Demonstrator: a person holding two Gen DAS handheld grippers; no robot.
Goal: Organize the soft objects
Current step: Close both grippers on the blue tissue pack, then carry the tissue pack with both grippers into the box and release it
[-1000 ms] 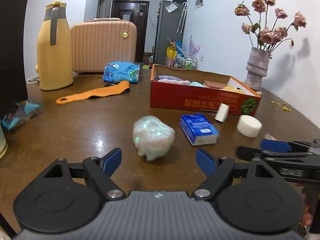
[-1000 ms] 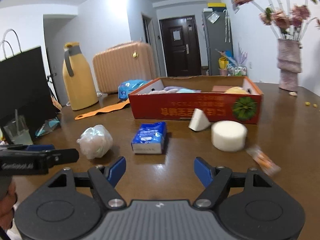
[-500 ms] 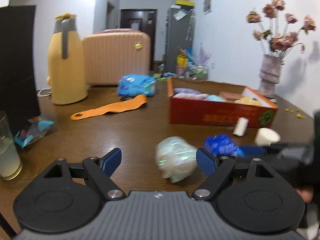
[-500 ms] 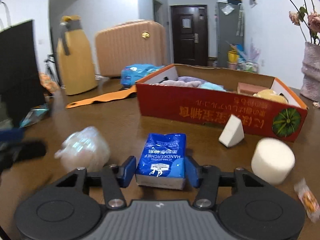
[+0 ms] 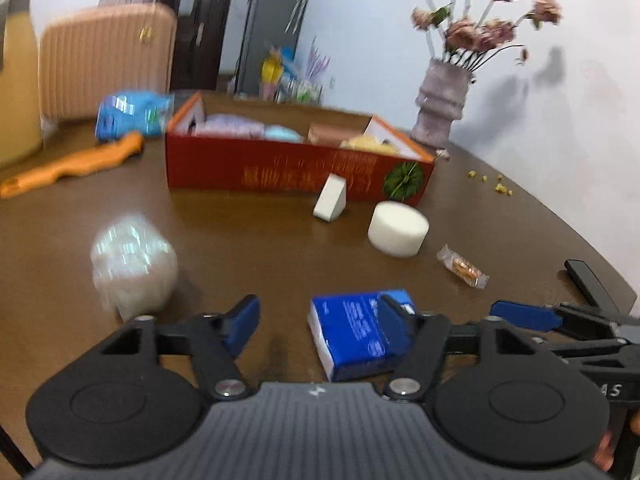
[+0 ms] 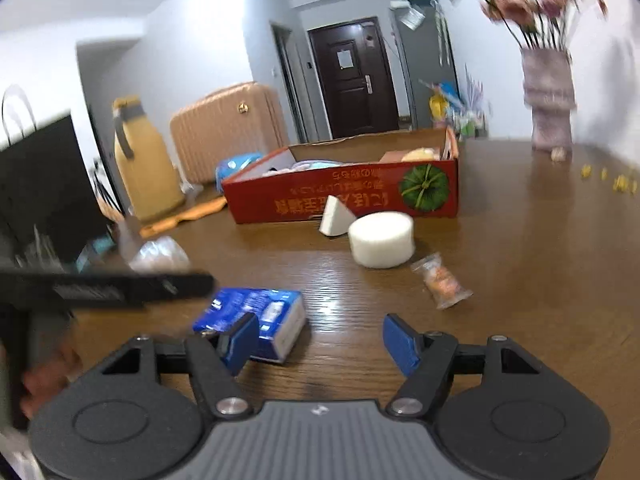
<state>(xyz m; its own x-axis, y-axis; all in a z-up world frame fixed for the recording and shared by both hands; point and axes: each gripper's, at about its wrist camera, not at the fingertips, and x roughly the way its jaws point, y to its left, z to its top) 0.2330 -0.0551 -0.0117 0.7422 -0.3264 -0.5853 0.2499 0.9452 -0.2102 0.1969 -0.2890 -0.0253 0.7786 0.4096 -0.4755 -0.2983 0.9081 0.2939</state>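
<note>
Left of our left gripper's (image 5: 318,322) closing fingers sits the plastic-wrapped bundle (image 5: 134,266); the blue tissue pack (image 5: 360,334) lies on the table (image 5: 260,240) against its right finger, not pinched. Our right gripper (image 6: 320,338) has its fingers opening, empty between, the pack beside its left finger. Ahead of both fingertips: the white wedge (image 6: 334,220), the white cylinder (image 6: 380,240) and the red box (image 6: 344,196).
</note>
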